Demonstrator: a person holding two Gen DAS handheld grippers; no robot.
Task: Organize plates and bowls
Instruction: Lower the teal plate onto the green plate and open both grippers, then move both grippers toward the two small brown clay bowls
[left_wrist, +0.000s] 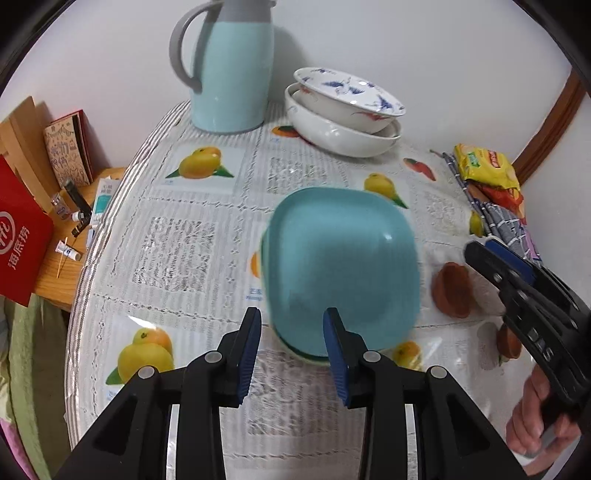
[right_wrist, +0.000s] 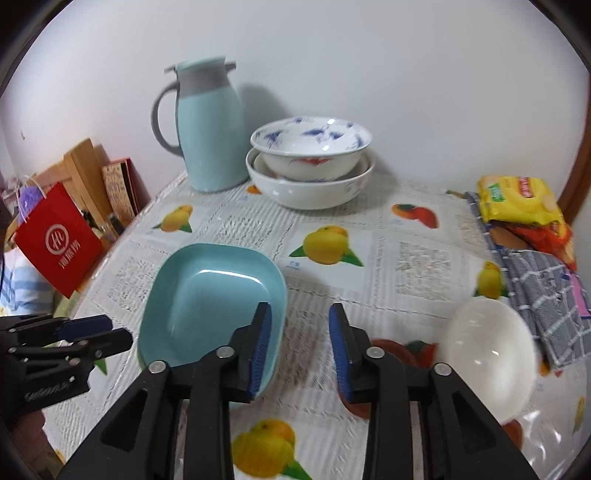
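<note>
Tongs (left_wrist: 291, 345) agape over teal plate (left_wrist: 341, 266)

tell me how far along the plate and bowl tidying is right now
Done: a blue-patterned bowl is nested in a larger white bowl by the thermos. In hand: nothing; the left gripper and right gripper are both open and empty. Left: the teal plate and small white bowl sit apart on the tablecloth.

A glossy, smooth teal plate (right_wrist: 207, 295) lies on clear shiny plastic over a lace-patterned tablecloth (right_wrist: 421, 266).
</note>
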